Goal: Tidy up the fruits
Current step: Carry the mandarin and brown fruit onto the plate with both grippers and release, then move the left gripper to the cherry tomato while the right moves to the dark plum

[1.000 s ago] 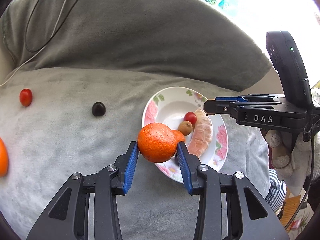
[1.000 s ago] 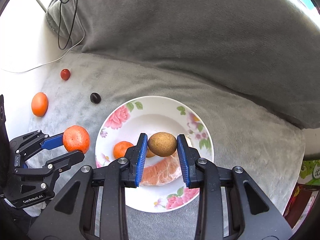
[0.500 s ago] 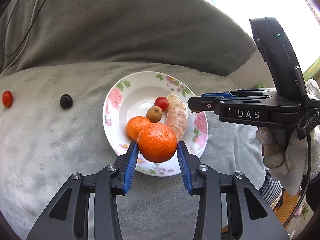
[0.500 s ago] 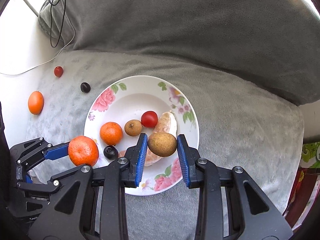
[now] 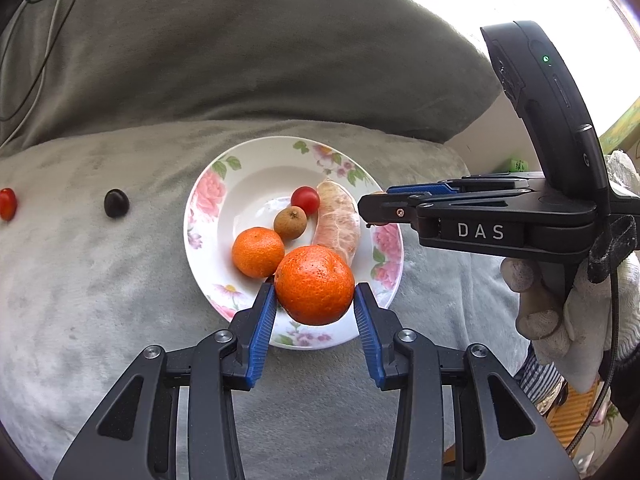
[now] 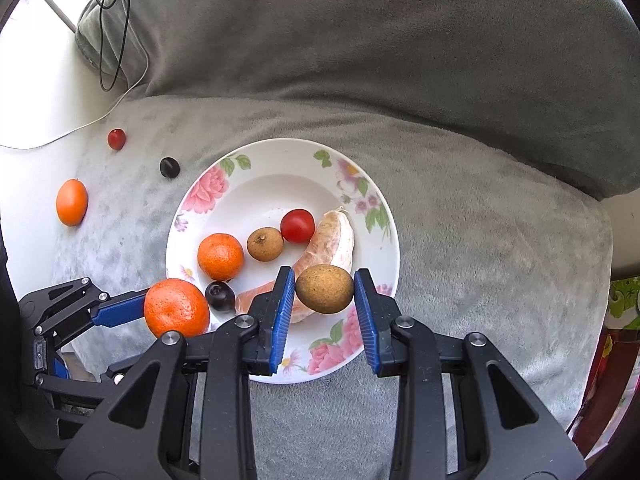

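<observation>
Grey plush blanket covers the seat in the left wrist view, with a floral plate on it. The left gripper clamps a large tangerine above the plate's near rim. On the plate lie a small tangerine, a brown longan, a cherry tomato and a peeled segment. Off the plate, to the left, sit a dark grape and a red tomato. The right gripper reaches in from the right, held by a gloved hand.

Right wrist view — the right gripper holds a brown fruit over the plate, above the segment. A dark grape lies on the plate's near left side, and an orange fruit rests on the blanket's far left edge.
</observation>
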